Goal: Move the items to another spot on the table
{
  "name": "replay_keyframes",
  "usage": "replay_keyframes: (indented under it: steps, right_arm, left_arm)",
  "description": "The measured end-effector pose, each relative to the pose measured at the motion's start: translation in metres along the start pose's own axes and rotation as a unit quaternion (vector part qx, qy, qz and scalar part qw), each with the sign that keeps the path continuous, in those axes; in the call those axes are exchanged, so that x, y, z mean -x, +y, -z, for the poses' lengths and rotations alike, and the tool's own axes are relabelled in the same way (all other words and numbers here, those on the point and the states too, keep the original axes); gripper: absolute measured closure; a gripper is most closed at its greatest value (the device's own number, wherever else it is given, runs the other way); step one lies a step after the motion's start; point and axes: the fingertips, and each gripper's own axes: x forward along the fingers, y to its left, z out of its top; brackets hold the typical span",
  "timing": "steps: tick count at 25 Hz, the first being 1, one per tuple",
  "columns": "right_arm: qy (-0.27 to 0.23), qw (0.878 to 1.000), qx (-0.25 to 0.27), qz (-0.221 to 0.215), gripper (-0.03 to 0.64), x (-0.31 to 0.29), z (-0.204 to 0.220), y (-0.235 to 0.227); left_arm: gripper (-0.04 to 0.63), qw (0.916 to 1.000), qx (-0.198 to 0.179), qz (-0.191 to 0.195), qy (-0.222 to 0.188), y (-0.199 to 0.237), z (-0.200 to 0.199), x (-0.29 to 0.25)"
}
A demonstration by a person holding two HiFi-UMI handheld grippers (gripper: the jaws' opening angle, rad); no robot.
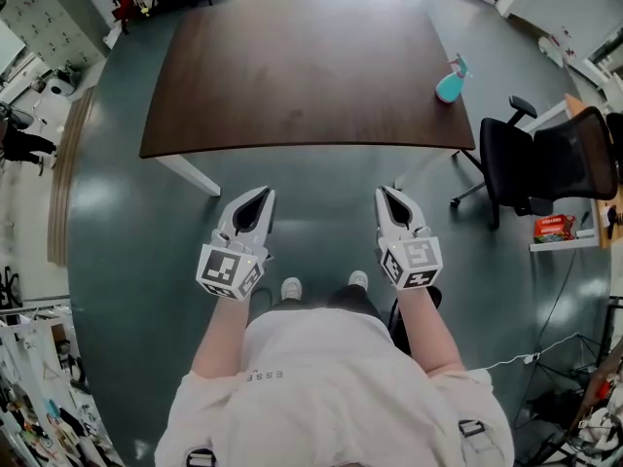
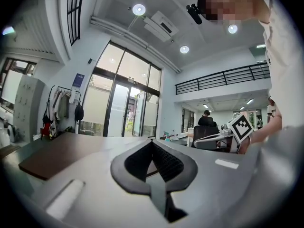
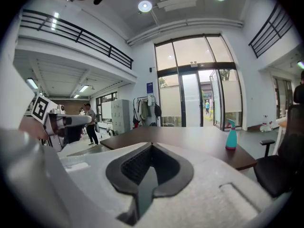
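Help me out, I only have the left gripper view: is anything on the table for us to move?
Observer: One item, a teal spray bottle, standing upright near the right edge of the table.
Operator: Is the right gripper carrying anything?
Observer: No. The right gripper has its jaws together with nothing between them.
Operator: Are we at the table?
Observer: Not quite. In the head view, the left gripper and the right one are both over the floor, short of the table's near edge.
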Motion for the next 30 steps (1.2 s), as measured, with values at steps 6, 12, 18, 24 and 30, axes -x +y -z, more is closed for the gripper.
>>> replay_keyframes:
  steps: [6,12,18,24,30]
  right_arm:
    - [-0.022,0.999,0.014,-0.024,0.624,-0.011,-0.014,0.047]
    - [-0.037,0.998,0.037,-0.038,0.626,-0.018,-0.024,0.069]
    - [-0.02,0.999,0.026,-0.04,0.626,-0.026,-0.023,0.069]
    - [-0.017,0.998,0.038,-0.042,0.626,-0.031,-0.025,0.068]
    - [-0.013,0.998,0.044,-0.045,0.626,-0.037,-0.029,0.067]
  left_arm:
    - [0.578,0.9996,-0.02,0.006,-0.02,0.016,-0.02,0.013]
    - [0.578,0.9995,-0.017,0.012,-0.024,0.026,-0.024,0.013]
    - [0.578,0.9991,-0.016,0.021,-0.032,0.024,-0.033,0.011]
    - [0.578,0.9991,-0.021,0.018,-0.03,0.026,-0.033,0.007]
    - [0.578,0.9993,-0.016,0.021,-0.027,0.027,-0.032,0.001]
